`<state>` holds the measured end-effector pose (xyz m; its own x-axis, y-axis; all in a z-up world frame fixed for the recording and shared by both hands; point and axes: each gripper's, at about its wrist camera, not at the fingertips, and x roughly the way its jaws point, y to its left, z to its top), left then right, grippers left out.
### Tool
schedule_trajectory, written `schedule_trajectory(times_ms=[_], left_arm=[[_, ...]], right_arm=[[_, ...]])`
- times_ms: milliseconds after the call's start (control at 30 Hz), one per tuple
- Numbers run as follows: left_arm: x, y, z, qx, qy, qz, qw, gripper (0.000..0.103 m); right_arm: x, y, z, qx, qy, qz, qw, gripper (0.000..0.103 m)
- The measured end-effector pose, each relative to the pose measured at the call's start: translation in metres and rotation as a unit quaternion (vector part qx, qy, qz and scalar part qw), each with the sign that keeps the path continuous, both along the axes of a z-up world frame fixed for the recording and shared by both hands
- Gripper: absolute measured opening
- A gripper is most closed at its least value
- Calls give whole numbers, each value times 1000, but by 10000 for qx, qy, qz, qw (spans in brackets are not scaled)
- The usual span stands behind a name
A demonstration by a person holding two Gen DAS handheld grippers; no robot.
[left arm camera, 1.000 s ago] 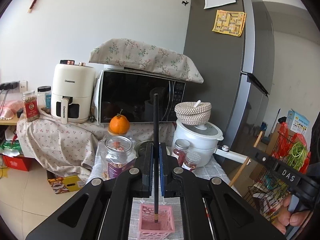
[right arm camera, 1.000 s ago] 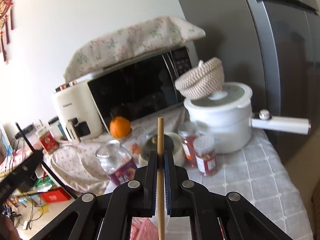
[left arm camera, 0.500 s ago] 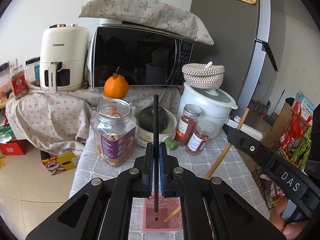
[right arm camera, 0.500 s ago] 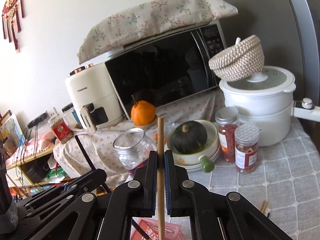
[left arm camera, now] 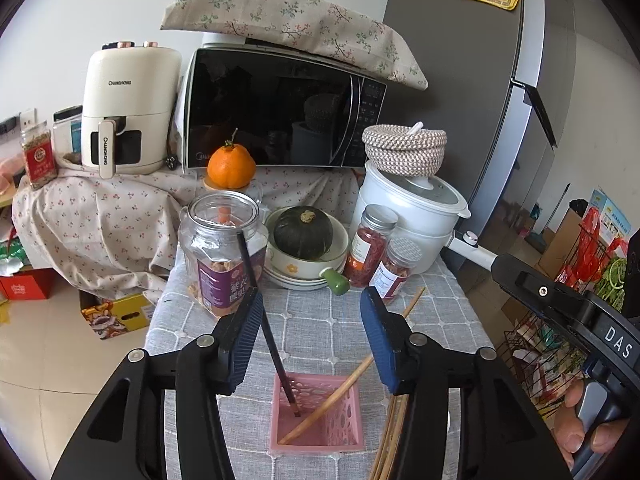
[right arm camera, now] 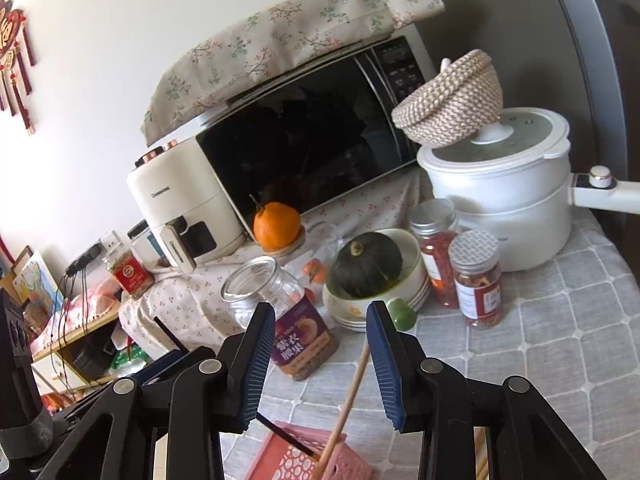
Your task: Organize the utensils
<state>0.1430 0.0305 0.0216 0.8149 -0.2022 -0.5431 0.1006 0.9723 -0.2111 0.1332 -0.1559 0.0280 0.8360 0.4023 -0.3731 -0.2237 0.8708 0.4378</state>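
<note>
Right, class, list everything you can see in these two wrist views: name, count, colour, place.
pink basket: 1, pink, near table edge
black chopstick: 1, black, leaning in basket
wooden chopstick: 1, tan, leaning in basket
loose chopsticks: several, tan, on cloth right of basket
glass jar: 1, clear, purple label, table left
kabocha squash: 1, dark green, in bowl
spice jars: 2, red contents, beside pot
electric pot: 1, white, table right
woven basket: 1, beige, on pot lid
orange: 1, before microwave
microwave: 1, black
air fryer: 1, cream
left gripper: open
right gripper: open
</note>
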Motion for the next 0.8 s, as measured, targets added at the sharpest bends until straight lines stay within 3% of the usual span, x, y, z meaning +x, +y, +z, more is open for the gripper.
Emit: schedule_trajectory(times_ms=[267,433,567,800], left_arm=[[-26,-15,2,7,230,-249,9994,72],[-43,-38,-11,298,401,-466,9977,84],[-48,-56,-29,433,767,-731,9934,87],[-58,-78,-70,611,1534,-860,9825,88]], right_arm=[[-24,-43,-1,-385,307,-566,9972,60],[-36,-61,-17,-766,576,-734,9927,67],[-43,-74,-31,-998,861,-809,9880,77],[-48,-89,-70,-1373,1657,-918,9722,83]])
